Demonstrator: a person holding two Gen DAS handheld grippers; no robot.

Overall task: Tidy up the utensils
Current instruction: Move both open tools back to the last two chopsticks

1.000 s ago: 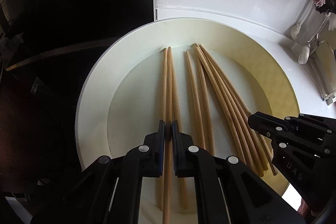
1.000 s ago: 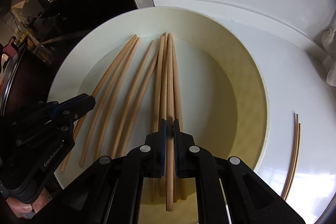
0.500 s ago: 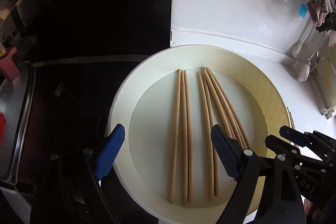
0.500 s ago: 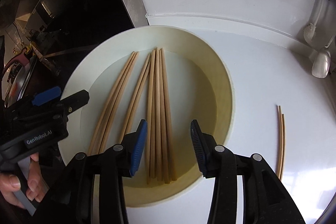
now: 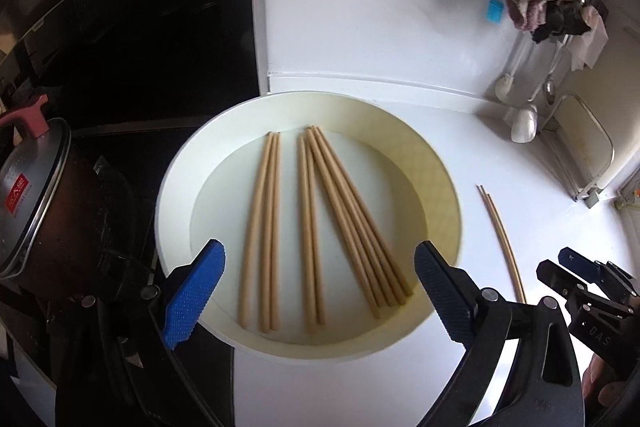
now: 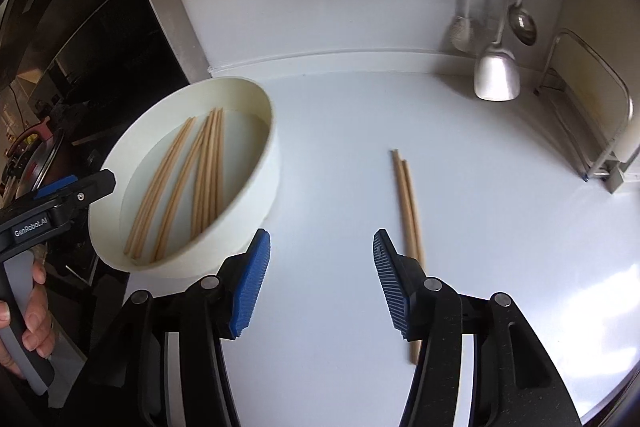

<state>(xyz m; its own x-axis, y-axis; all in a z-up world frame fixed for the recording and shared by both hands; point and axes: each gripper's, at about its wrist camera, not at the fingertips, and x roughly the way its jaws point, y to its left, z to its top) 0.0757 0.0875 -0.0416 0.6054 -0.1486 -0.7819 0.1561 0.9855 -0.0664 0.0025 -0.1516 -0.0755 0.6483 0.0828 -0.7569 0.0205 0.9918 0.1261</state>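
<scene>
A white bench [image 6: 340, 187] holds a round, shallow white bowl [image 5: 176, 183] beside a dark stove. Inside the bowl lie wooden chopsticks [image 5: 308, 227], flat on the bottom in loose groups: a few side by side on the left, a pair in the middle, and a fanned bunch on the right.

Two more chopsticks, a loose pair [image 6: 408, 203], lie on the bare bench to the right of the bowl, well apart from it, touching each other along their length.

The left claw [image 5: 316, 287] hovers over the near rim of the bowl, its blue fingers spread wide and opening further, with nothing pressed between them. The right claw [image 6: 320, 279] hangs above the bench just left of the loose pair, its jaws partly apart and opening, also empty.

The chopsticks look light, thin, stiff and smooth, so they will likely roll or slip sideways if pinched off-centre. Lying flat on a hard surface, they give little to get under. The safest hold is probably across both sticks of the loose pair at once, near the middle of their length, with the claw fingers straddling them crosswise. A grip near one end would likely let the far end droop or swing.

Cloths, a ladle and spoons hang on the back wall.
</scene>
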